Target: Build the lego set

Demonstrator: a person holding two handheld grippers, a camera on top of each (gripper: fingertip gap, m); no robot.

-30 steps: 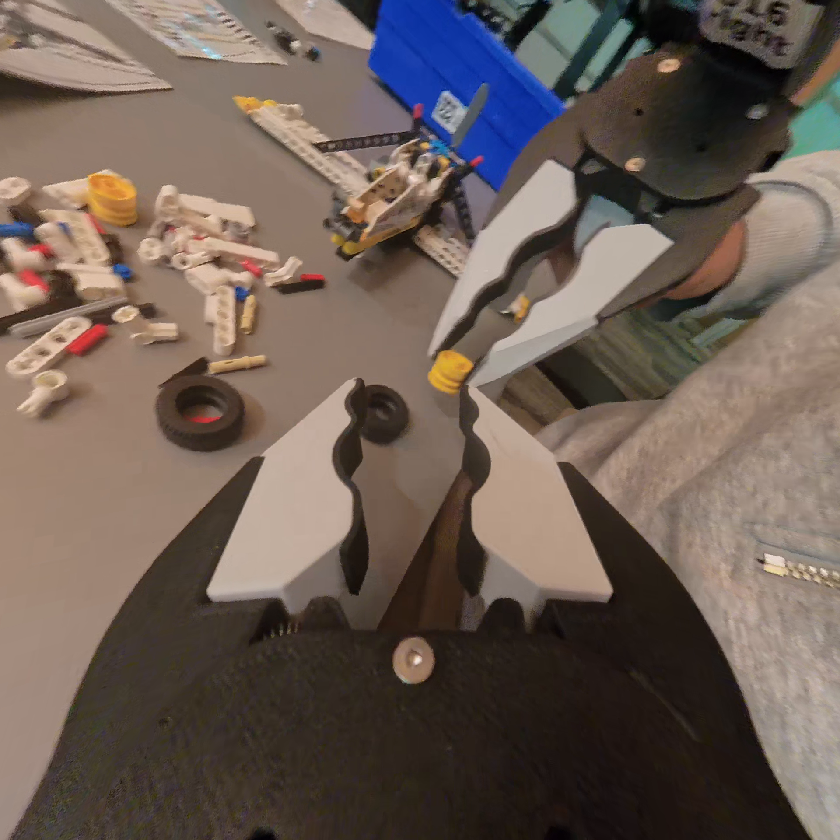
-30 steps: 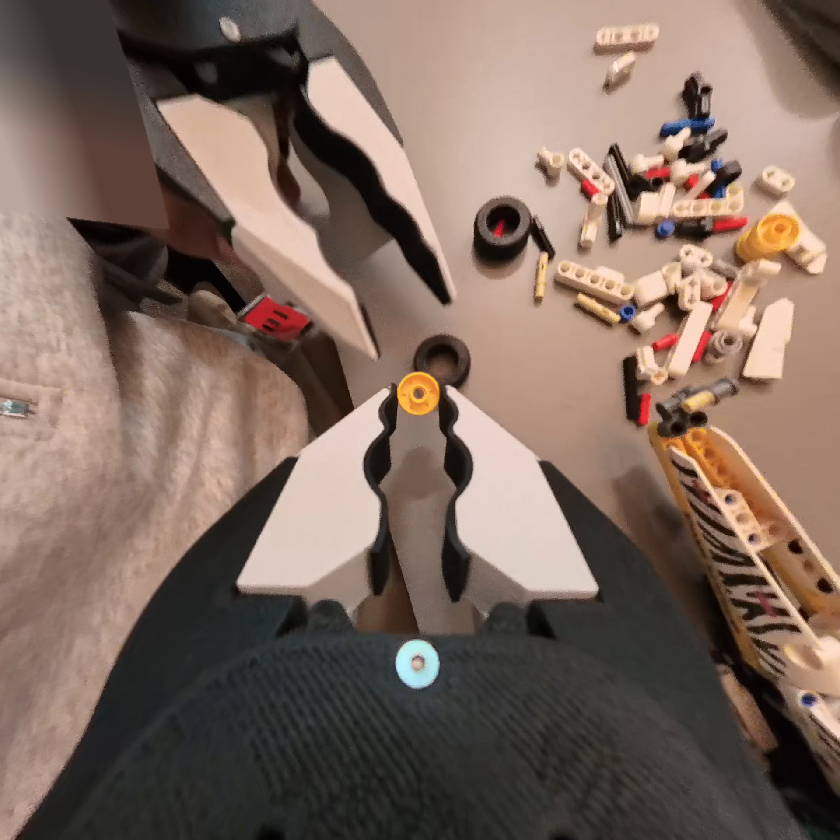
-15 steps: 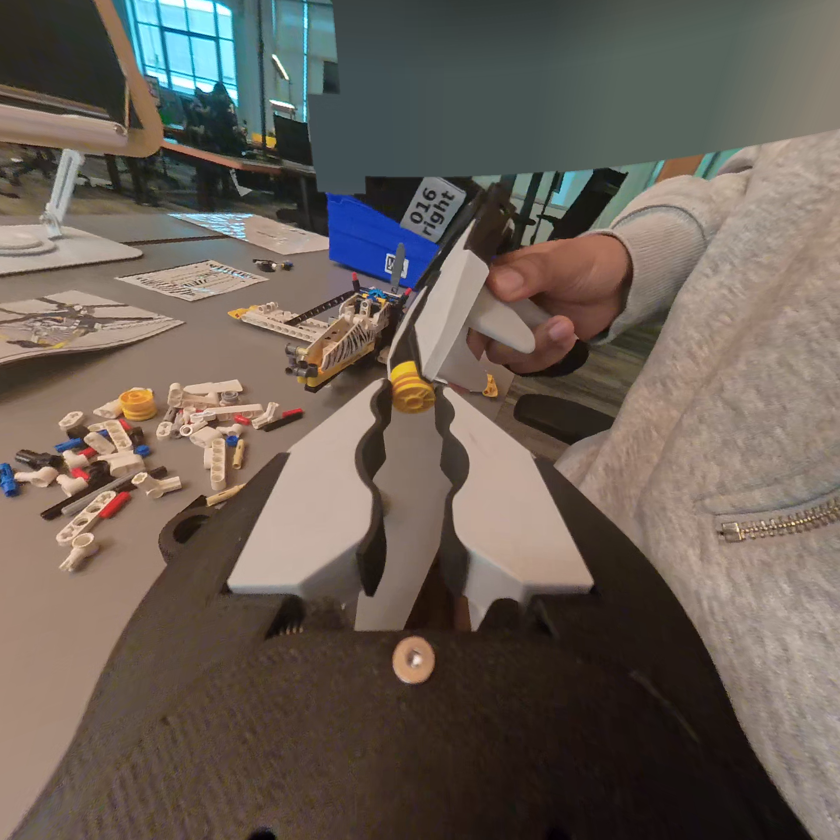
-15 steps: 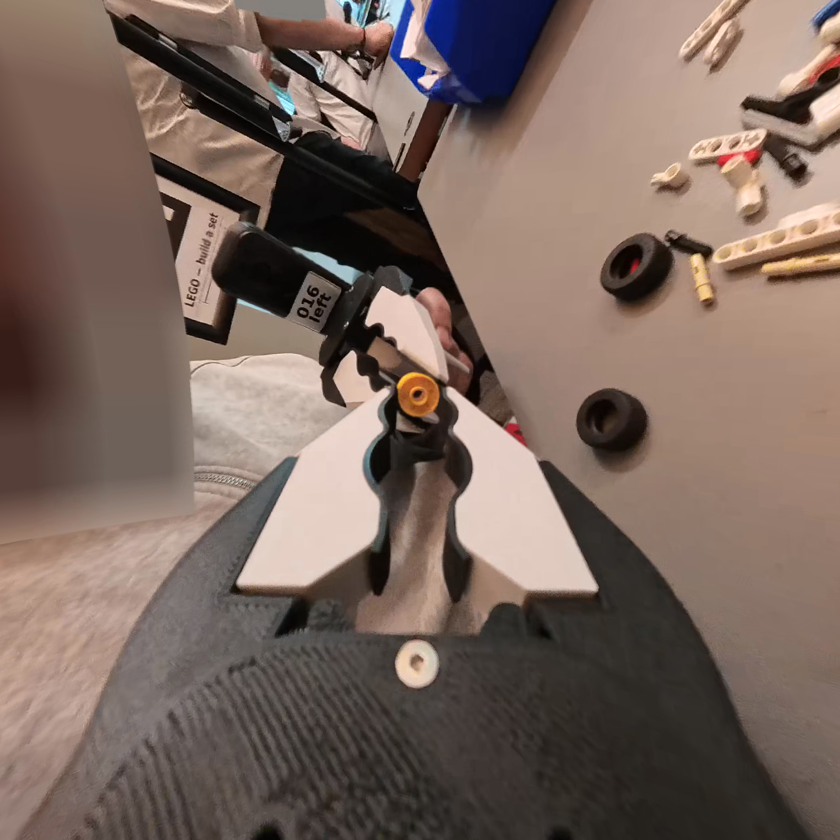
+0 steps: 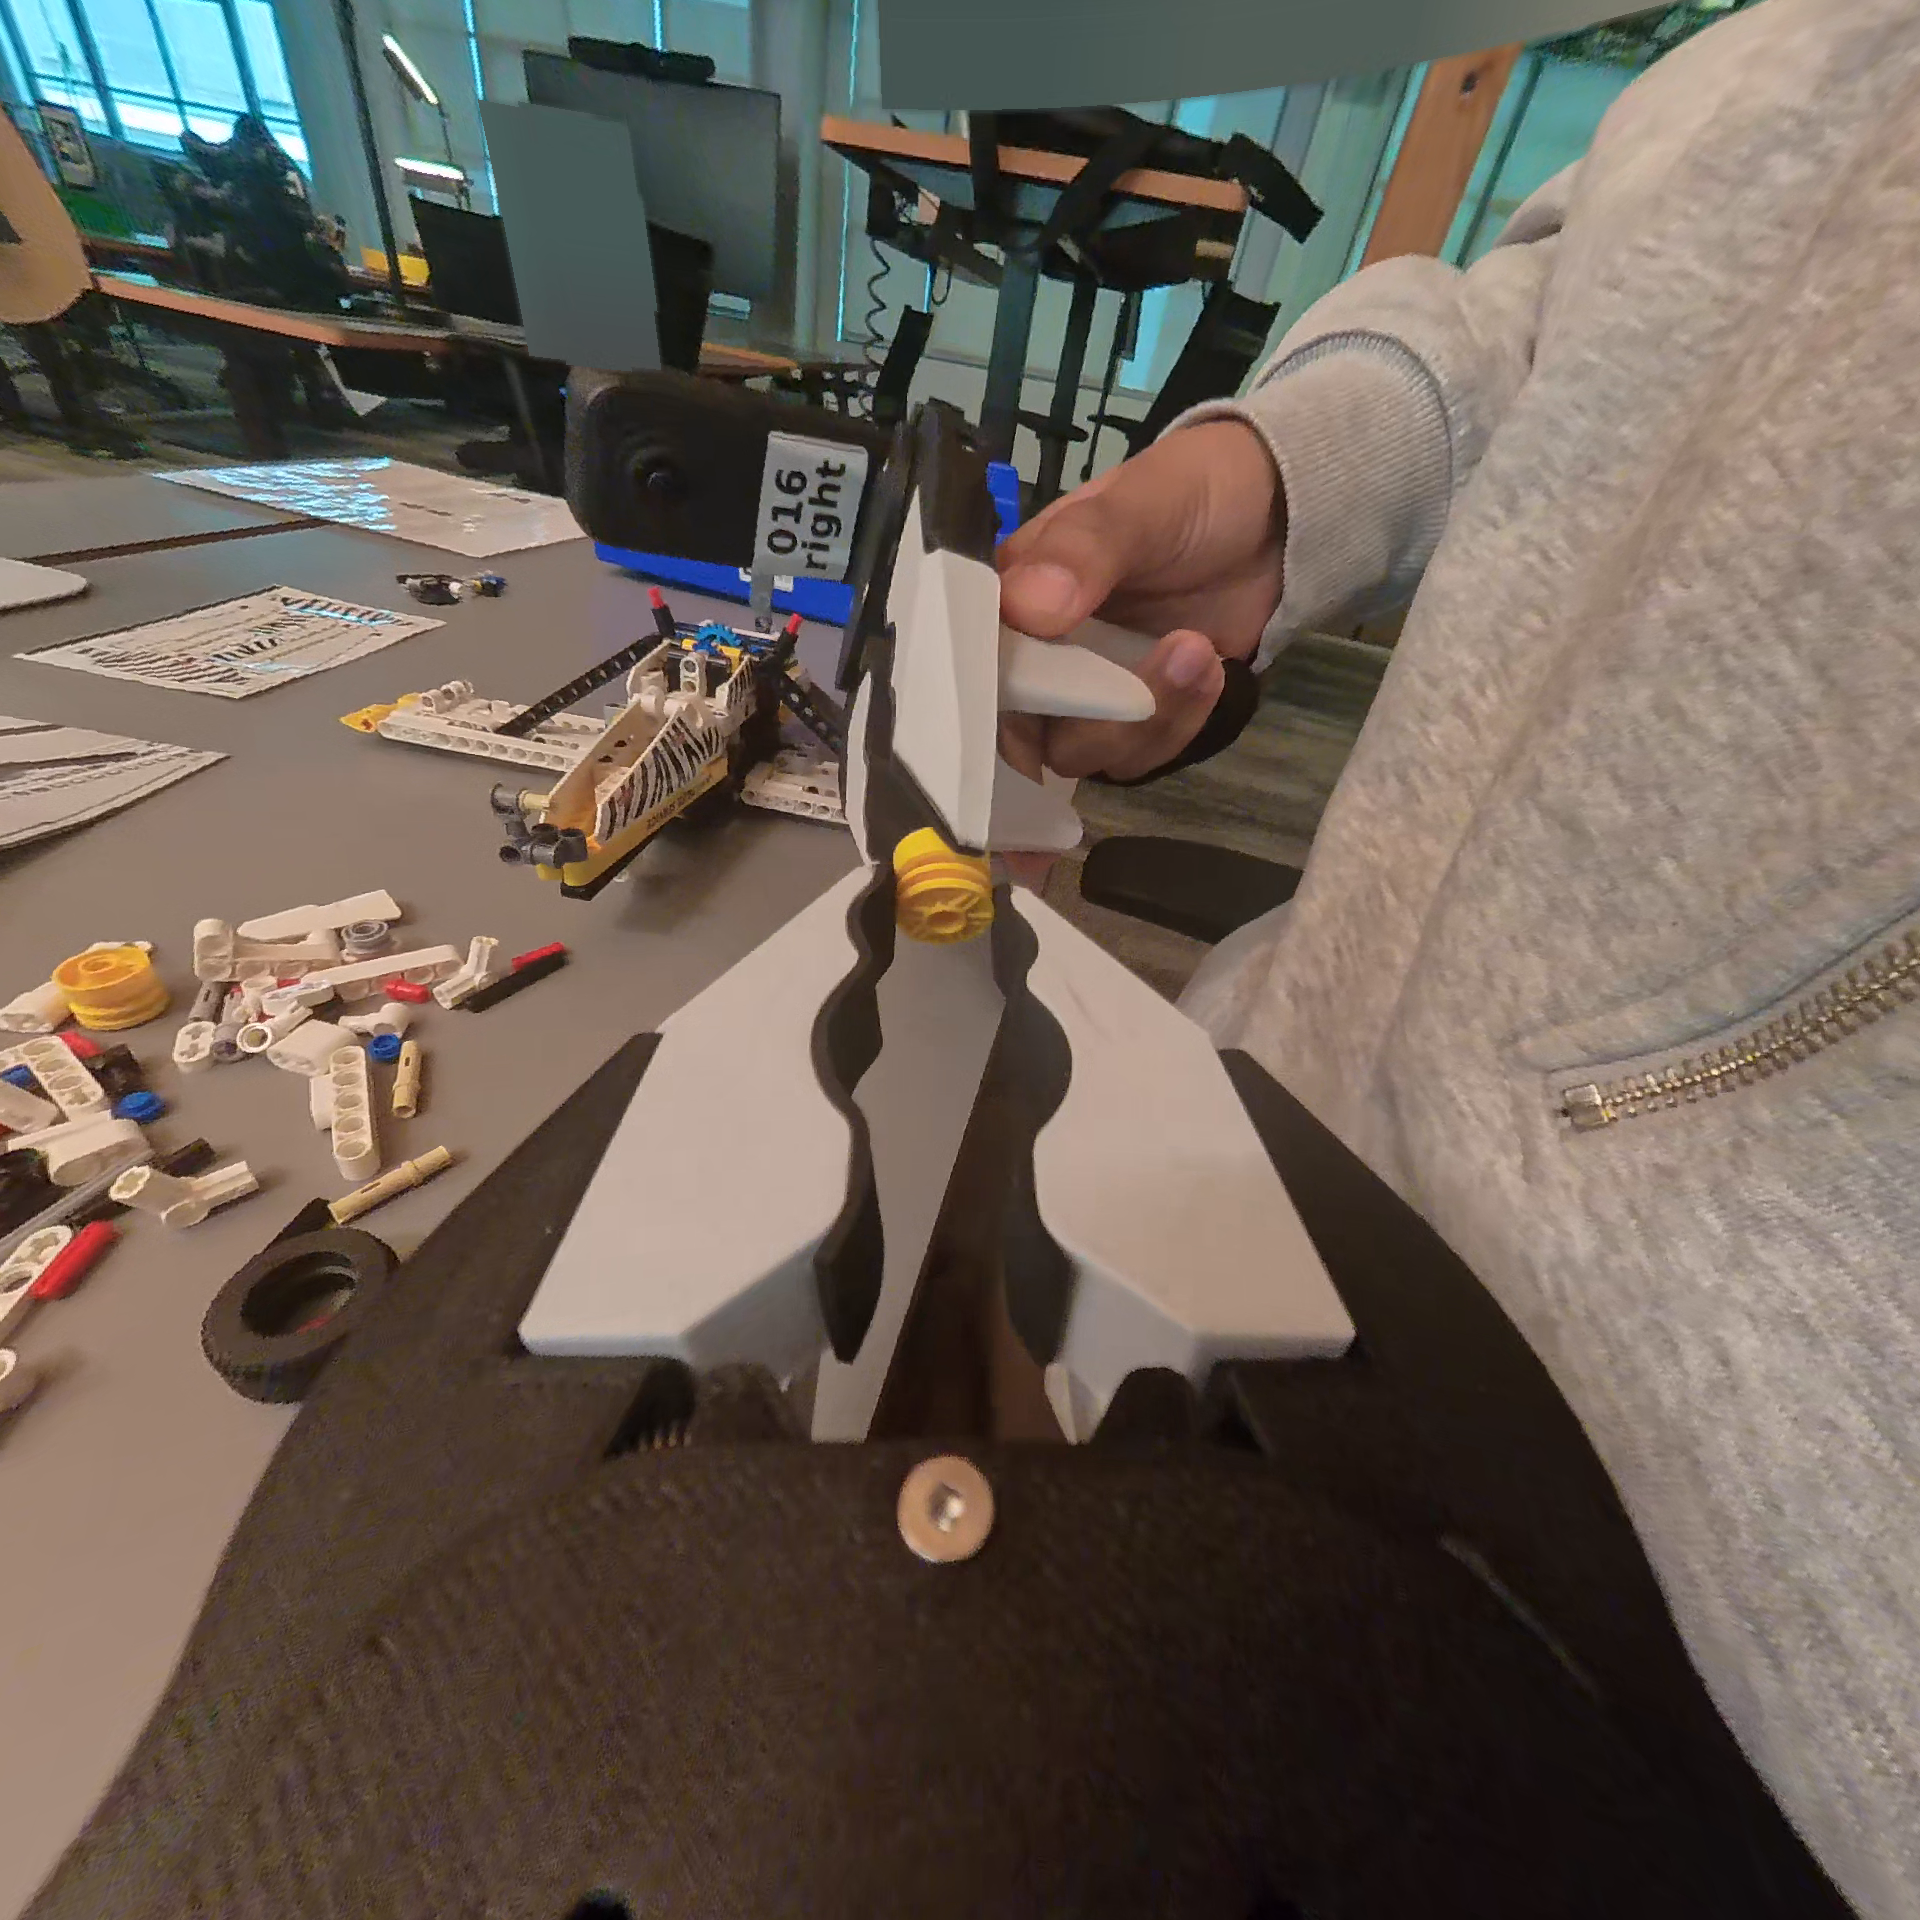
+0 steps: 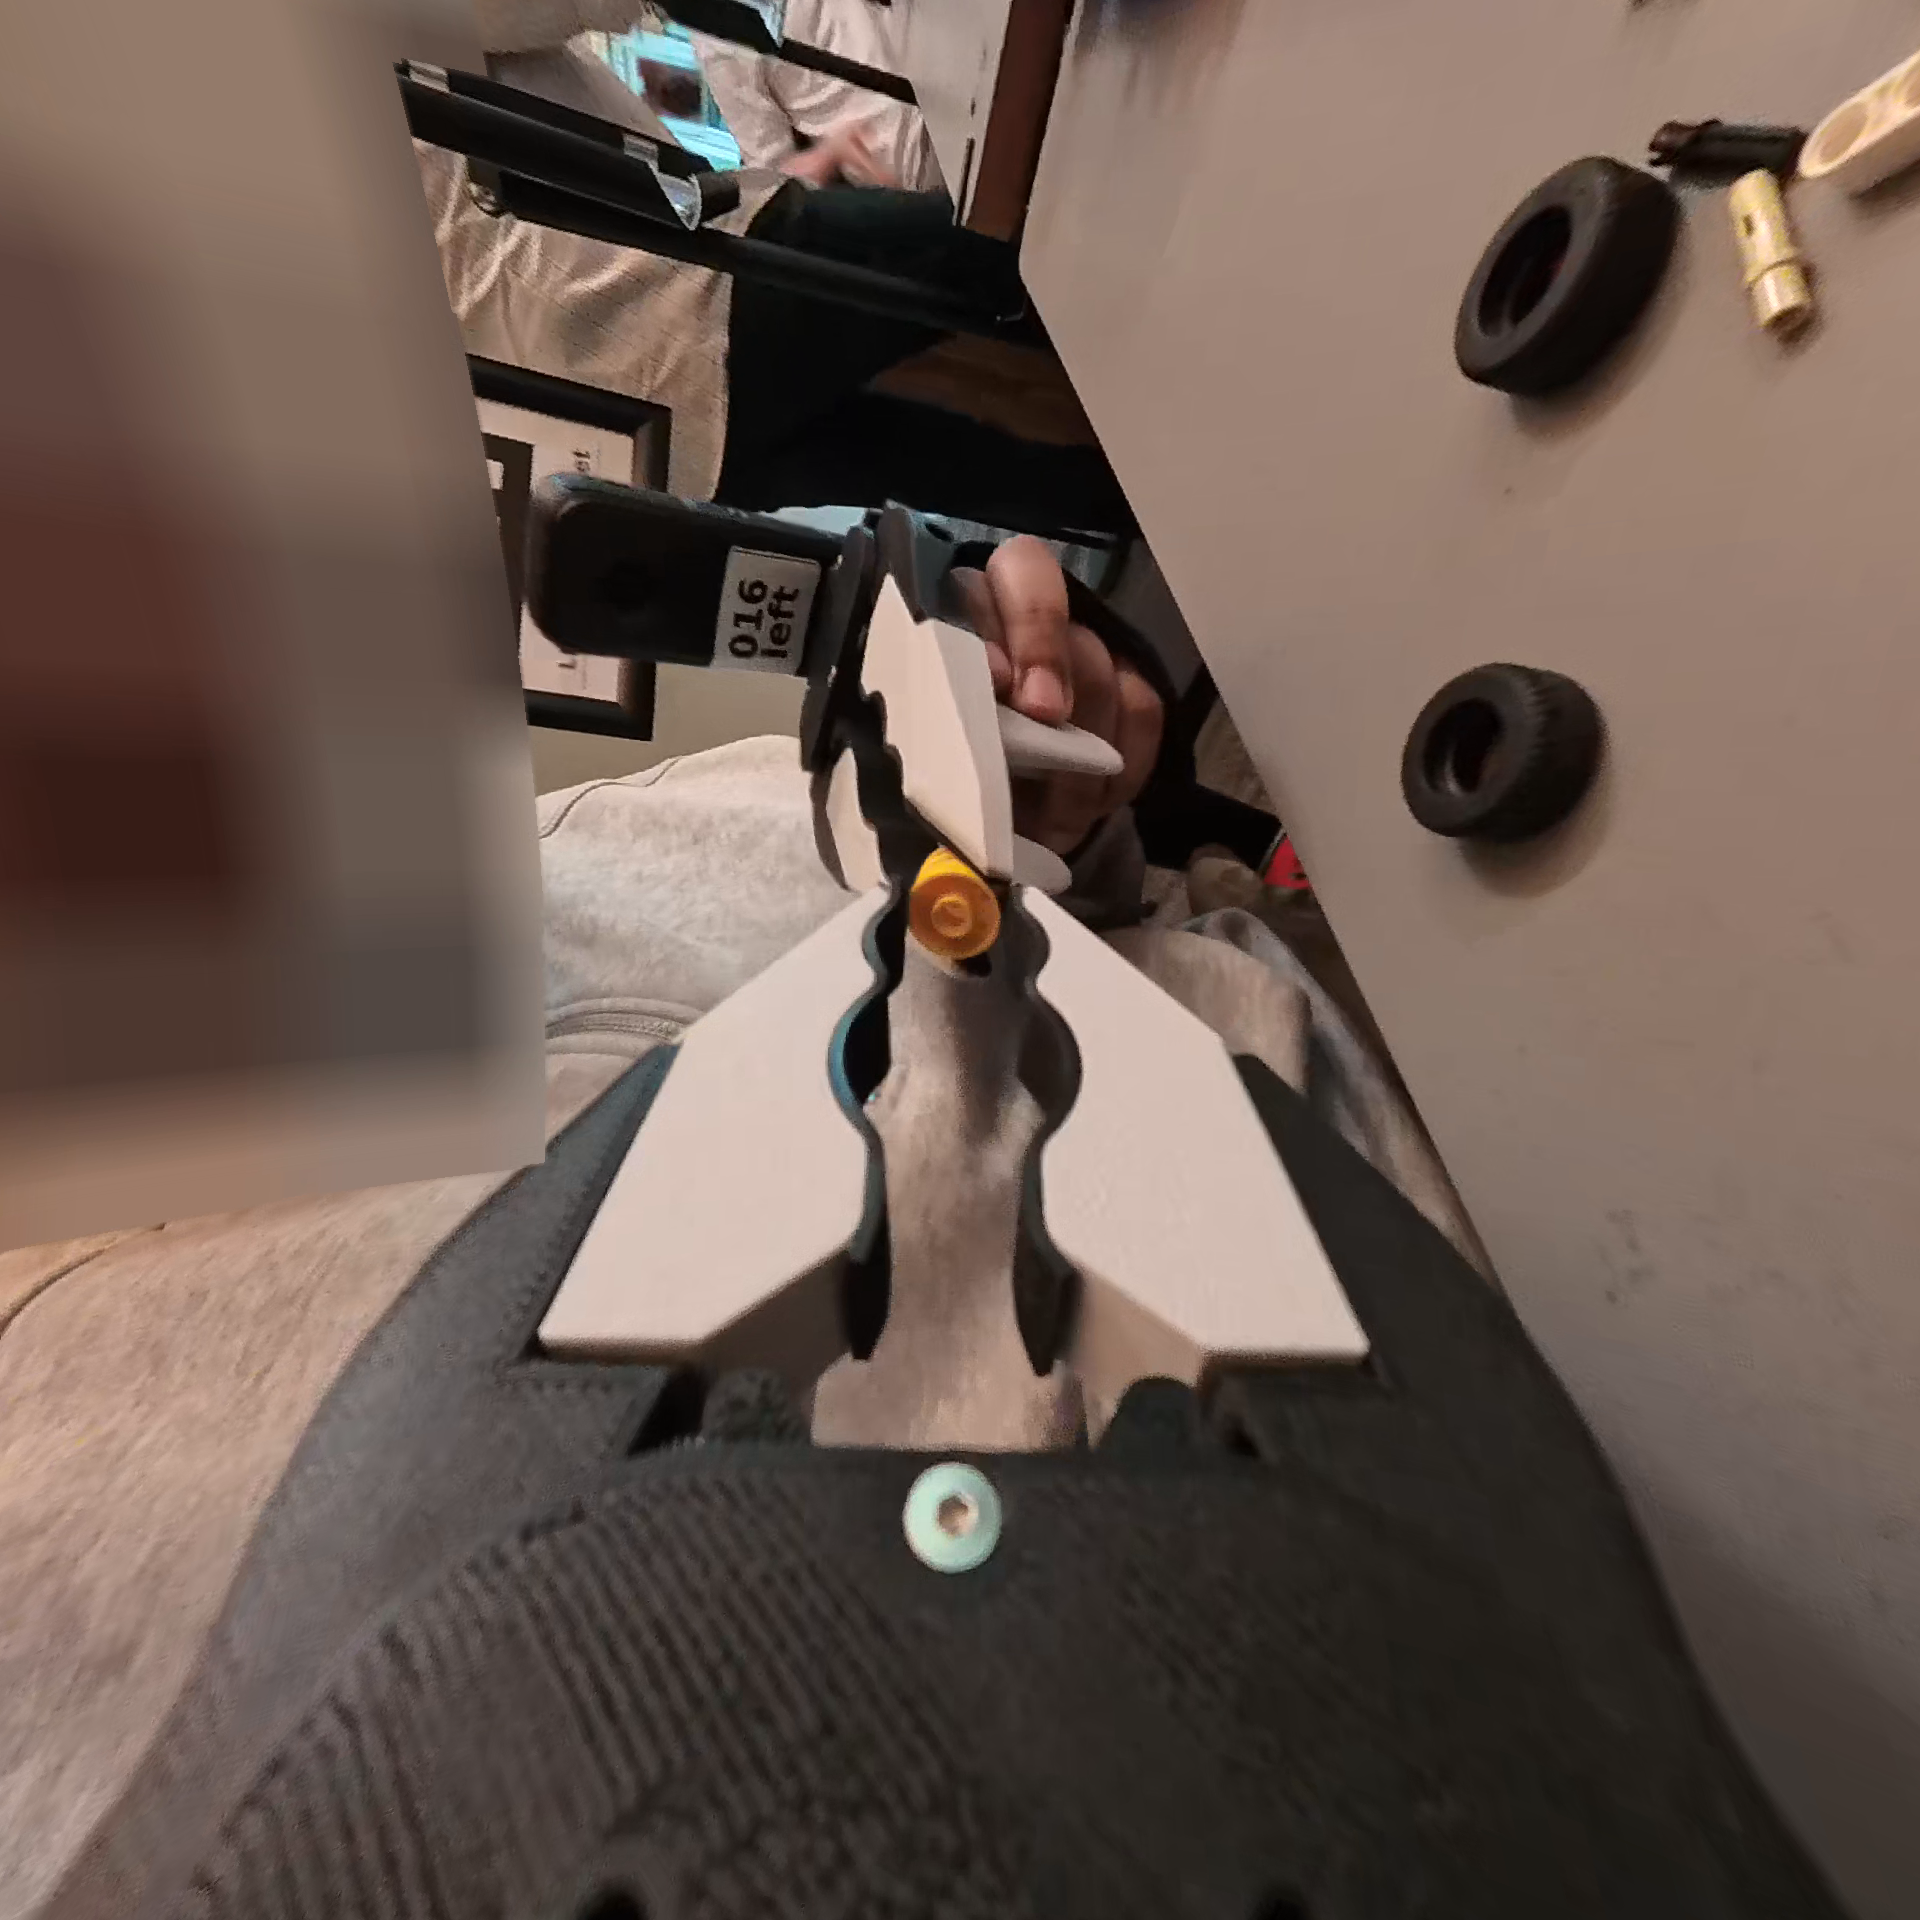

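Observation:
A small yellow wheel hub point(image 5: 940, 902) hangs in the air off the table's near edge, in front of a person's grey jacket. My right gripper point(image 6: 954, 906) is shut on it; the hub also shows in the right wrist view point(image 6: 952, 914). My left gripper point(image 5: 942, 894) has its two tips against the same hub, crosswise to the right one. A small black tyre point(image 6: 1496, 748) and a larger black tyre point(image 6: 1564, 275) lie on the grey table point(image 6: 1558, 1091). The partly built yellow and white model point(image 5: 644, 769) stands farther back.
Several loose white, red, blue and black parts point(image 5: 260, 1039), a bigger yellow hub point(image 5: 109, 987) and the larger tyre point(image 5: 296, 1314) lie on the left. Printed sheets point(image 5: 229, 639) and a blue bin point(image 5: 727, 577) sit at the back. Less than 4 cm separates the two grippers' tips. From either gripper's tips it is about 20 cm to the bigger yellow hub point(image 5: 109, 987).
Both grippers rose from just above the table and tilted up. My left gripper narrowed from wide open onto the hub that the right one holds. Little has moved in the last half second.

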